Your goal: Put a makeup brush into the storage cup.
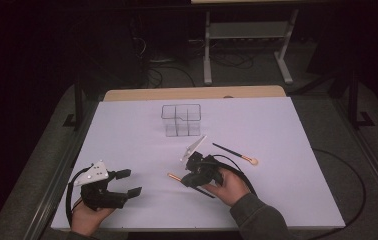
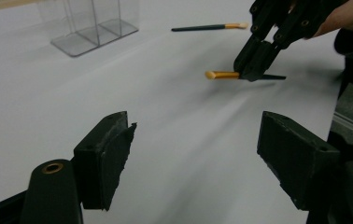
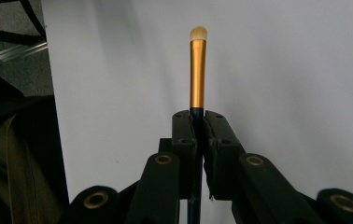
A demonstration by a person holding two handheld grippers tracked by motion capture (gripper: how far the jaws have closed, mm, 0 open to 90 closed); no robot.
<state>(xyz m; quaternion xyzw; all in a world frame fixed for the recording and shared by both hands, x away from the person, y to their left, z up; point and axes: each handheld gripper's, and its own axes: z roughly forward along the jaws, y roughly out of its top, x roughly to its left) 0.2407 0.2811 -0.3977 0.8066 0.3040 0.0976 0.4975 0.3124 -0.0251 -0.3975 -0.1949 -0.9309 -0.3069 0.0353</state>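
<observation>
My right gripper (image 1: pixel 187 180) is shut on a makeup brush (image 1: pixel 173 176) with a gold ferrule and a pale tip, held just above the white table near the middle front. In the right gripper view the brush (image 3: pixel 197 70) sticks straight out from between the closed jaws of the right gripper (image 3: pixel 200 126). My left gripper (image 1: pixel 129 183) rests at the front left, open with nothing between its jaws. The left gripper view looks between the open left gripper (image 2: pixel 195 144) at the held brush (image 2: pixel 221 74). A second brush (image 1: pixel 234 153) lies on the table to the right.
A clear plastic organizer (image 1: pixel 181 120) with several compartments stands at the middle back of the white table sheet (image 1: pixel 127 130). The wooden table edge (image 1: pixel 192 93) runs behind it. A black cable (image 1: pixel 349 200) loops off the right side.
</observation>
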